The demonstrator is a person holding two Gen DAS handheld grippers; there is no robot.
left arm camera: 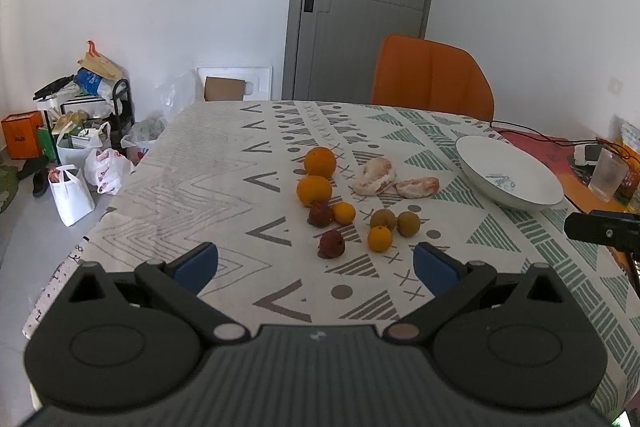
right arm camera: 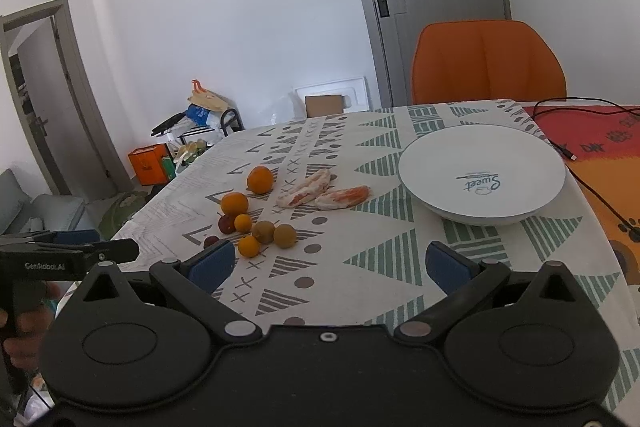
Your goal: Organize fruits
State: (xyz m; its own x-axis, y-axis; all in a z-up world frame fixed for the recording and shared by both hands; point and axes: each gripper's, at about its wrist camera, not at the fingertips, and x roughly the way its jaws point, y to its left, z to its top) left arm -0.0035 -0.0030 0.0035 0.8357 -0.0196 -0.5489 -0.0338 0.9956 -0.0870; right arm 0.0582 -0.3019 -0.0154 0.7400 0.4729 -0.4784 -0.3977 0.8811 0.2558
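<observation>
Your left gripper hangs low over the near edge of the counter, its blue pads spread wide with nothing between them. Just ahead of the gap, close to its midline, lies the nearer red fruit; a small orange fruit sits to its right, and beyond that two brownish-green fruits side by side. A second red fruit and another small orange one lie a little farther on, touching or nearly so. Behind them two oranges line up one past the other, the far orange just beyond the near one. To their right rest two peeled segments, the smaller one nearer the bowl.

Your right gripper is also spread wide and holds nothing. From its view the whole fruit cluster sits ahead and to the left of its gap, the nearest small orange fruit just beyond the left pad. The bowl, white and with no fruit in it, stands ahead and to the right, well apart from the cluster. The left gripper shows at the left edge of this view, gripped by a hand.
</observation>
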